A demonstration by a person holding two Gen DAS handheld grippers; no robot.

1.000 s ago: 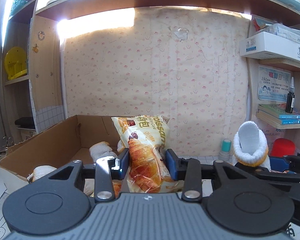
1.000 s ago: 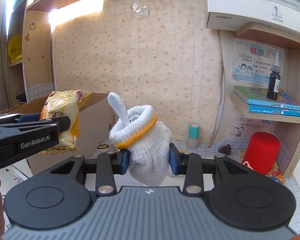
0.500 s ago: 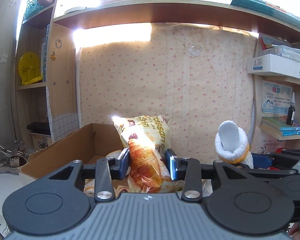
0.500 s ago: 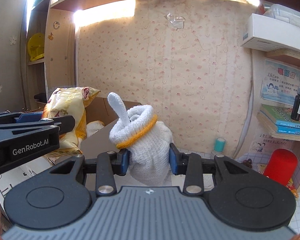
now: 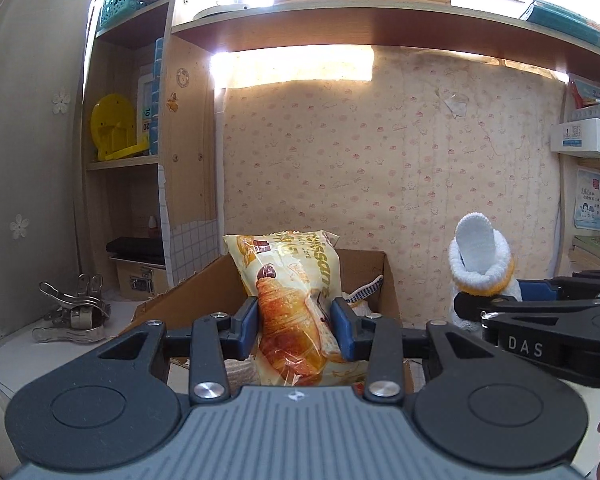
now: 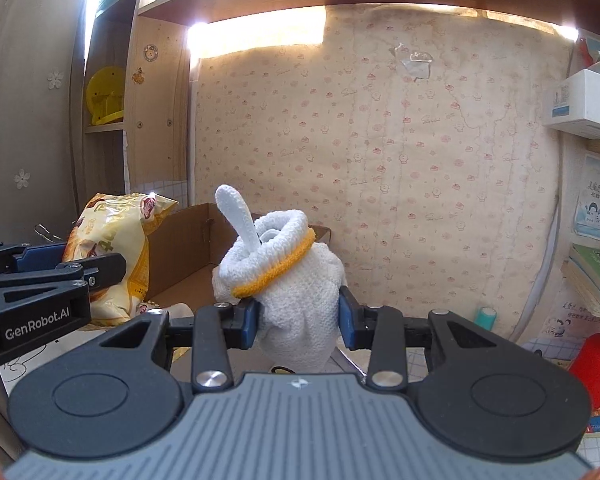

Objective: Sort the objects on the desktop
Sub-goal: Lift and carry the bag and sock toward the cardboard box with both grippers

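My left gripper (image 5: 296,326) is shut on a yellow croissant bag (image 5: 290,296) and holds it upright in front of an open cardboard box (image 5: 204,292). My right gripper (image 6: 298,322) is shut on a bundled white glove with a yellow cuff (image 6: 288,276), held in the air to the right of the box (image 6: 188,240). In the left wrist view the glove (image 5: 482,268) and the right gripper show at the right. In the right wrist view the croissant bag (image 6: 112,252) shows at the left. Another white glove (image 5: 366,292) lies inside the box.
Metal clips (image 5: 74,312) lie on the desk at the left. A side shelf holds a yellow object (image 5: 112,126) and a black case (image 5: 138,246). At the right stand a red cylinder (image 6: 596,368), a small teal bottle (image 6: 485,318) and shelved books (image 6: 598,276). Wallpapered wall behind.
Both grippers have moved back and to the right with their loads still held, so the box now sits farther away and more of the left shelf shows.
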